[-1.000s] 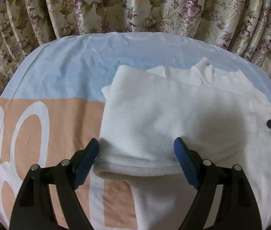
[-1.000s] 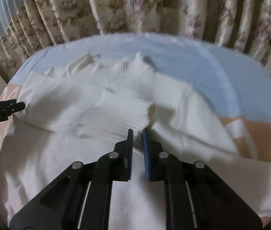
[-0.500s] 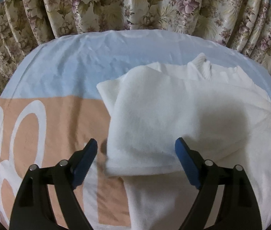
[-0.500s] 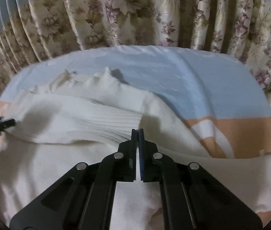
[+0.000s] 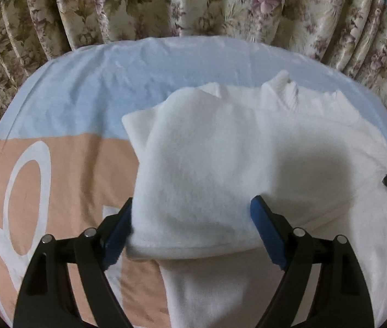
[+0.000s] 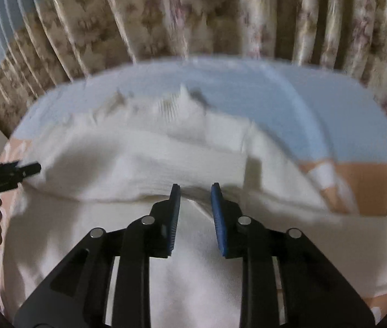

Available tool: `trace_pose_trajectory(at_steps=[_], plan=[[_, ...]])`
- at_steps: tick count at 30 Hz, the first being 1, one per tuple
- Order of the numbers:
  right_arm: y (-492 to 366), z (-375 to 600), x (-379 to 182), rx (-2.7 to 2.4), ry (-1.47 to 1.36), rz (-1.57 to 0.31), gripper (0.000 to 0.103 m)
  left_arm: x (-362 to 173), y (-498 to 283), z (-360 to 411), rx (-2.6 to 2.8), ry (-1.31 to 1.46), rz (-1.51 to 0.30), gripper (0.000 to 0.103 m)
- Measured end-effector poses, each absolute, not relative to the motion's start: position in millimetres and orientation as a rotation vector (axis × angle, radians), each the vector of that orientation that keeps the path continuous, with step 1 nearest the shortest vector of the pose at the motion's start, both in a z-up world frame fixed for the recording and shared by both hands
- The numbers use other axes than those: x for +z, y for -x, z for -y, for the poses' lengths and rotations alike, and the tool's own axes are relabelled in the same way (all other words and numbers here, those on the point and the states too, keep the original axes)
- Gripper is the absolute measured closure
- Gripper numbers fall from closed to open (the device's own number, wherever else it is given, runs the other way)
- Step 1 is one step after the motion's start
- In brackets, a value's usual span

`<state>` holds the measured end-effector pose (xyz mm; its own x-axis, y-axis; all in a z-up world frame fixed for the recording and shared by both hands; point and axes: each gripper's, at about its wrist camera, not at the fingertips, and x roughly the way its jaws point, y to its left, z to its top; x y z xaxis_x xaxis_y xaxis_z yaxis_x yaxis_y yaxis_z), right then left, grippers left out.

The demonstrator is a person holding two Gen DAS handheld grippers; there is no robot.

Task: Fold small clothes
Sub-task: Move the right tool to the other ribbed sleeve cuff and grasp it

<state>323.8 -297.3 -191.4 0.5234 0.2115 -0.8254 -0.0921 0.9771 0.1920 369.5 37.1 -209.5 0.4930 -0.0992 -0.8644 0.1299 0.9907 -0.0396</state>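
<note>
Jaws of the left gripper [image 5: 190, 232] stand wide around a folded flap of the sweater [image 5: 248, 164] without pinching it, while the right gripper [image 6: 193, 207] is opening just over a fold, nothing between. Soft, light and limp, the sweater lies mid-frame on a peach-and-blue sheet [image 5: 70, 95]; it's best pinched at a doubled edge. Curtains [image 5: 193, 2] hang behind, clear of the work.
</note>
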Motion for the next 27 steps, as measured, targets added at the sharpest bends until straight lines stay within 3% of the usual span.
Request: trace_pose_trajectory(at_steps=[4, 6, 12, 27], plan=[[-310.3, 305.7, -190.3, 0.228, -0.143, -1.011, 0.077, -197.2, -359.5, -36.6, -0.130, -0.055, -1.032, 0.019], [-296.6, 316.1, -180.4, 0.247, -0.171, -0.975, 0.061, -185.2, -348.0, -29.3, -0.140, -0.096, -0.999, 0.018], [-235.2, 381.4, -163.0, 0.126, -0.250, -0.919, 0.043, -166.1, -324.2, -1.2, -0.220, -0.087, -0.977, 0.013], [-162.9, 485.9, -182.7, -0.112, -0.384, -0.911, 0.041, -162.2, -308.0, 100.5, -0.373, -0.129, -0.974, 0.013]])
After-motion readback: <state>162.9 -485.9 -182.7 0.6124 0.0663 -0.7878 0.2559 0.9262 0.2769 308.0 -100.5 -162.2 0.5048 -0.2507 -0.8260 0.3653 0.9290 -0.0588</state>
